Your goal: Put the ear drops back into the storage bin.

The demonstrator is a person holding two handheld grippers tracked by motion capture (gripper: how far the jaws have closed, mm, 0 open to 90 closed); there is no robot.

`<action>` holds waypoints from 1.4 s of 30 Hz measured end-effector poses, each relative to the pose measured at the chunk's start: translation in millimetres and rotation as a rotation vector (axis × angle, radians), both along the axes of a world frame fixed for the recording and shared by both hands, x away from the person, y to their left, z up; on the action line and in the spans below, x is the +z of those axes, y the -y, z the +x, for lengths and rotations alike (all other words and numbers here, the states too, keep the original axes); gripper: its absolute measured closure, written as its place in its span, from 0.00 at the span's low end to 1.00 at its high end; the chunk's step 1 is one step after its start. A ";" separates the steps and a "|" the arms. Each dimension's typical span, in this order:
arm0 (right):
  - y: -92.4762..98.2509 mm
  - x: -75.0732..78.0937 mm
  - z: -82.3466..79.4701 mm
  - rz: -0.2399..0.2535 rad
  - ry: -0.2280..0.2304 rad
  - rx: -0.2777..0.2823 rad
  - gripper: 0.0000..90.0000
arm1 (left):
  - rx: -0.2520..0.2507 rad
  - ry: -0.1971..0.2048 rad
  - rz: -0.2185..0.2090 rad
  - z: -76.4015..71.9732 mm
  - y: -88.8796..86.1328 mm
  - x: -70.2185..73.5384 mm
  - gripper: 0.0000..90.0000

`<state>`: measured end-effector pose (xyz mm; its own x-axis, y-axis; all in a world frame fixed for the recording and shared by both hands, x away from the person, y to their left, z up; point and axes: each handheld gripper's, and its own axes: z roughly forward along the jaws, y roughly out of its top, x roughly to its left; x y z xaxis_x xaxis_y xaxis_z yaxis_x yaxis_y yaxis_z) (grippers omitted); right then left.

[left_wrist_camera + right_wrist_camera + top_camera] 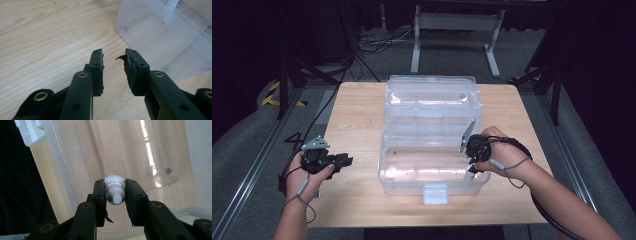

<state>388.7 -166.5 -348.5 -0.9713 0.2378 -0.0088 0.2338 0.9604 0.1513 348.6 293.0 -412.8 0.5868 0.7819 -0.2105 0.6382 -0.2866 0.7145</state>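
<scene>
A clear plastic storage box point(432, 167) stands open in the middle of the wooden desk point(357, 115), its lid point(429, 97) folded back toward 12 o'clock and its front latch point(435, 193) facing 6 o'clock. The right gripper point(472, 170) hangs over the box's right end, at about 3 o'clock from the box's centre, pointing down into it. In the right gripper view its jaws pinch a small white bottle point(114, 188) by the neck, the pads pressed on either side just below the cap, with the cap end toward the camera and the body pointing down at the box's clear floor point(140, 157). Whether the bottle touches that floor cannot be told. In the high view the bottle point(470, 173) shows as a pale shape just inside the right wall of the box.

The left gripper point(343, 161) sits well apart from the box, at about 9 o'clock from it, low over the bare desk and aimed toward the box. In the left gripper view its jaws stand spread with nothing between them, only wood grain point(50, 37) beneath, and a corner of the box point(165, 37) lies ahead toward 1 o'clock
</scene>
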 end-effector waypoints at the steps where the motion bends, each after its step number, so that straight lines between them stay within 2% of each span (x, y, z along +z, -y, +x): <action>1: -0.1 -1.6 0.7 0.002 0.005 0.008 0.79 | 0.000 0.000 0.000 0.0 -0.1 -0.2 0.76; 19: -3.4 -24.0 2.3 -0.043 -0.023 0.029 0.79 | -0.001 -0.003 -0.002 0.7 0.5 -1.1 0.76; 26: -3.0 -32.1 2.8 -0.057 -0.033 0.015 0.79 | -0.005 -0.008 0.000 1.3 1.1 -2.0 0.76; 42: -1.2 -37.7 5.2 -0.064 -0.036 0.014 0.79 | -0.007 -0.008 0.001 0.8 0.8 -1.4 0.75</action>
